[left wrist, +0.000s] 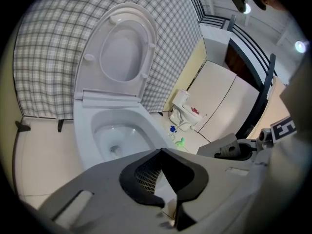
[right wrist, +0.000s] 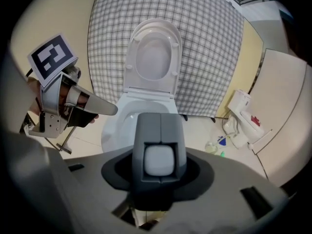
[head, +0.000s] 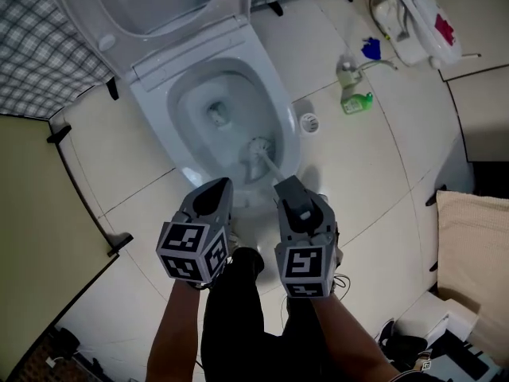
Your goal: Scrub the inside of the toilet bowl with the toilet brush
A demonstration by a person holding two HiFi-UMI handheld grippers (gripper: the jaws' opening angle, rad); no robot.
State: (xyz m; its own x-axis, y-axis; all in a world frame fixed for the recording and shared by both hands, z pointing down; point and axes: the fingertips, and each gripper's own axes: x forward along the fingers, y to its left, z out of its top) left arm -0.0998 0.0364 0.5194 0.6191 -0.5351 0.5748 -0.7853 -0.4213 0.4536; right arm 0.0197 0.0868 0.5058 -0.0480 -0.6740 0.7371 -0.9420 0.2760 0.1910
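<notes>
Down past right gripper [head: 291, 188], pinching brush [head: 259, 146] to press bristles on bowl [head: 155, 110] wall. Beside it, left gripper [head: 219, 186] pressed together, empty, likely kept clear.

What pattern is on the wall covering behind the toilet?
The wall covering is grey-and-white check, clearest in the right gripper view.

- Toilet bowl [head: 189, 114]: white, oval, floor-standing; seat [head: 79, 14] tipped up against checked wall. Little water at bottom round drain hole.
- Toilet brush [head: 269, 162]: round pale bristle head on thin white shaft. Head inside bowl, at inner wall on near right side, below rim, apart from drain hole. Shaft slants up and out over near rim.
- Upper end of brush clamped between jaws of right hand-held gripper [head: 288, 186]; in right gripper view it shows end-on, dark grey grip with pale square cap [right wrist: 160, 160].
</notes>
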